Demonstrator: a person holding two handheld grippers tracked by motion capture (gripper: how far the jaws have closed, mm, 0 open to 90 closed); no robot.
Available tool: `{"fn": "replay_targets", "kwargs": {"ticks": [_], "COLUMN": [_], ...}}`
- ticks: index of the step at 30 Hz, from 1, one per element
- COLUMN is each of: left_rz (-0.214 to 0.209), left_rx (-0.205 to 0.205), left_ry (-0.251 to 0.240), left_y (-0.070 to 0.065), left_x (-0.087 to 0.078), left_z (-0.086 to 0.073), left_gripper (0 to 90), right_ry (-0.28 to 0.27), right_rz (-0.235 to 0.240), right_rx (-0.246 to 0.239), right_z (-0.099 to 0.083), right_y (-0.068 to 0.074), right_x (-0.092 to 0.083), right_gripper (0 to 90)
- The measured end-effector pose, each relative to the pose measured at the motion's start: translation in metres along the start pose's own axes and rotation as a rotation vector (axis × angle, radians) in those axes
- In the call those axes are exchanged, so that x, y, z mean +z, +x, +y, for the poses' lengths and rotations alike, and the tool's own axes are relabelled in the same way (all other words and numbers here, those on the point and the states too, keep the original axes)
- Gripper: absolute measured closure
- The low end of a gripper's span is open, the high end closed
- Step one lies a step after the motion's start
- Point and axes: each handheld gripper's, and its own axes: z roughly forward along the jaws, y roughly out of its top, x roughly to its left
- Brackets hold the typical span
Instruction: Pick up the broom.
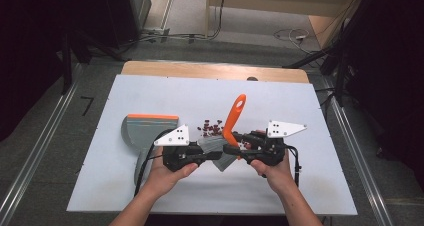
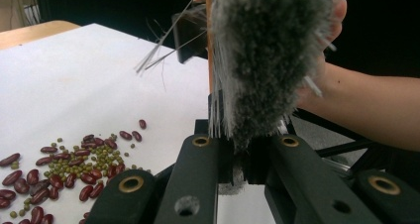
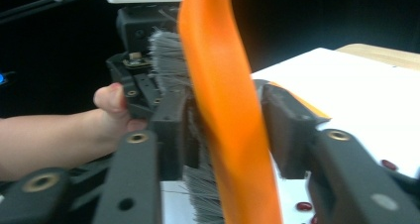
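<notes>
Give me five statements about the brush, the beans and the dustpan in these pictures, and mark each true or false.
1. The grey-bristled brush with the orange handle is held up between the two grippers. True.
2. The left gripper is clamped on the orange handle. False: its jaws are shut on the grey bristles.
3. The orange handle stands between the jaws of the right gripper. True.
4. The red and green beans lie inside the grey dustpan with the orange edge. False: they lie loose on the white tabletop.
5. The dustpan sits at the table's right edge. False: it lies on the left.

Both claws meet mid table (image 1: 150, 93): left claw (image 1: 209, 155) on brush (image 1: 227, 136) bristles, right claw (image 1: 235, 148) at orange handle. Beans (image 1: 211, 128) behind; dustpan (image 1: 150, 128) left.
</notes>
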Motion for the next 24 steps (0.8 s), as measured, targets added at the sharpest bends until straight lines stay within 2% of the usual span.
{"fn": "replay_targets", "kwargs": {"ticks": [5, 7, 8, 9, 11, 12, 13, 14, 15, 16, 18, 19, 24], "left_rz": [-0.018, -0.027, -0.027, -0.005, 0.008, 0.029, 0.029, 0.062, 0.062, 0.087, 0.102, 0.112, 0.174], "left_rx": [-0.01, -0.02, -0.02, -0.013, -0.01, -0.018, -0.018, -0.02, -0.02, -0.021, -0.02, -0.021, -0.04], "left_ry": [0.0, 0.003, 0.003, 0.011, 0.013, 0.014, 0.014, 0.013, 0.013, 0.005, 0.001, 0.0, -0.014], "left_y": [0.001, 0.003, 0.003, 0.002, 0.002, 0.002, 0.002, 0.001, 0.001, 0.001, 0.001, 0.001, 0.002], "left_x": [0.0, 0.0, 0.0, 0.0, 0.001, 0.001, 0.001, 0.0, 0.0, -0.002, -0.003, -0.005, -0.013], "left_z": [0.0, -0.001, -0.001, -0.001, -0.001, -0.001, -0.001, 0.0, 0.0, -0.001, -0.001, -0.001, -0.004], "left_gripper": [85.9, 85.8, 85.7, 85.2, 84.6, 80.8, 78.2, 74.9, 71.6, 69.3, 66.9, 59.0, 35.2], "right_ry": [0.001, 0.005, 0.005, 0.013, 0.019, 0.028, 0.027, 0.032, 0.032, 0.031, 0.033, 0.032, 0.026], "right_rz": [0.01, 0.012, 0.012, 0.002, -0.012, -0.037, -0.048, -0.062, -0.062, -0.084, -0.097, -0.123, -0.196], "right_rx": [0.014, 0.017, 0.017, 0.009, 0.005, -0.004, -0.009, -0.009, -0.009, -0.01, -0.011, -0.012, 0.0], "right_z": [-0.001, -0.001, -0.001, -0.001, -0.001, 0.0, 0.0, 0.001, 0.001, 0.002, 0.002, 0.004, 0.005], "right_y": [-0.001, -0.001, -0.001, 0.001, 0.002, 0.004, 0.005, 0.006, 0.006, 0.008, 0.008, 0.01, 0.008], "right_x": [-0.001, -0.003, -0.003, -0.003, -0.003, -0.002, -0.002, -0.002, -0.002, -0.001, -0.001, -0.002, -0.008], "right_gripper": [59.9, 66.9, 66.9, 67.6, 67.7, 68.0, 68.0, 68.1, 68.1, 68.1, 68.1, 68.2, 68.2]}}
